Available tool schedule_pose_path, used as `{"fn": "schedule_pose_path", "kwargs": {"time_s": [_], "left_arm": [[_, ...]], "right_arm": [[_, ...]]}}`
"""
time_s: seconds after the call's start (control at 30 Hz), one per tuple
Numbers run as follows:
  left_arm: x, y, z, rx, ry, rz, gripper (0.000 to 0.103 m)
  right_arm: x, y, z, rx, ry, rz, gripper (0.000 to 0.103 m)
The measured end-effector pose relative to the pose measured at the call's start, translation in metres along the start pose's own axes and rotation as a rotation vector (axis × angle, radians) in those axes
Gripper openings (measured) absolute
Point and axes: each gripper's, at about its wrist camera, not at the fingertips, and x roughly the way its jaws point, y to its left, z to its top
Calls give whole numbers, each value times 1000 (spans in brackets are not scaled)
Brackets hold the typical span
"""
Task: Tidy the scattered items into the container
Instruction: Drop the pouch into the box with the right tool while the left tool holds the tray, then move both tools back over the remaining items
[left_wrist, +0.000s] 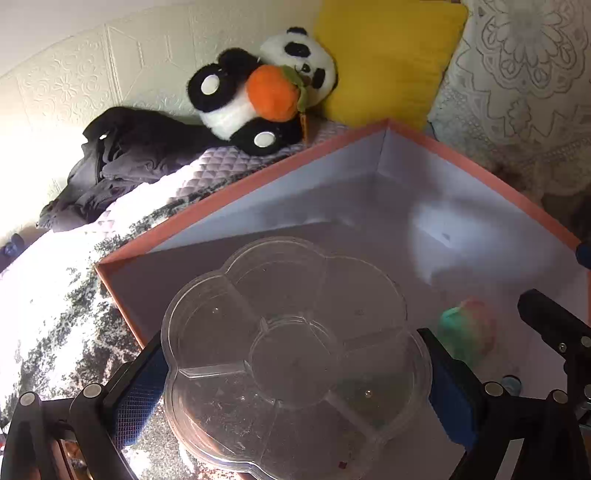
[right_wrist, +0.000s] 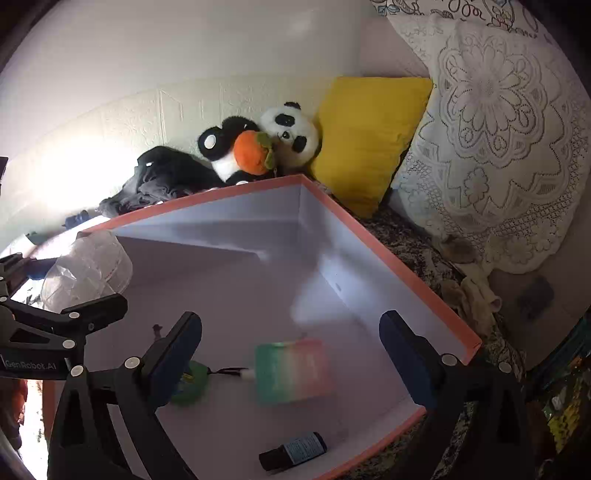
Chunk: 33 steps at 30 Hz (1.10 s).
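A pink-rimmed cardboard box (left_wrist: 258, 184) with a white inside stands on the bed; it also shows in the right wrist view (right_wrist: 406, 273). My left gripper (left_wrist: 295, 373) is shut on a clear flower-shaped divided tray (left_wrist: 291, 354) and holds it over the box's near left corner. The tray shows in the right wrist view (right_wrist: 88, 269) at the left. My right gripper (right_wrist: 291, 354) is open and empty above the box. Under it in the box lie a green-pink gradient pouch (right_wrist: 293, 371), a green charm (right_wrist: 190, 384) and a small dark bottle (right_wrist: 293, 450). The pouch shows blurred in the left wrist view (left_wrist: 467, 330).
A panda plush with an orange fruit (left_wrist: 266, 92) leans on the wall behind the box, by a yellow cushion (left_wrist: 388, 59) and a lace pillow (right_wrist: 491, 147). Dark clothes (left_wrist: 122, 158) lie at the left. A patterned blanket (left_wrist: 55, 332) covers the bed.
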Motion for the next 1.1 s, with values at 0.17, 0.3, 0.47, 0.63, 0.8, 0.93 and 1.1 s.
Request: {"fn": "schedule_pose_path", "kwargs": {"time_s": [0.17,0.3,0.47,0.63,0.8,0.93,1.1], "left_arm": [[-10,7,2,-36,1,-21,102],[-13,1,2,-33,21,-60,102],[-21,-7,-1,-17,-27,-84,102],[-29,-8,1,-12,-43,-87,102],[-64,4,-10,-46,-101,-64,102],[-112,29,-46,-90,-130,-16,102],[-169,84,-143,-222,-92,103,102]], "right_arm": [[-16,2,4,-4,-27,-8,100],[-38,0,7,4,-67,-9,100],[-56,-6,7,16,-95,-9,101],[-62,-15,12,49,-110,0,101],[-72,-13,8,70,-110,25,101],[-93,2,0,66,-121,55,101],[-134,47,-22,15,-135,158,102]]}}
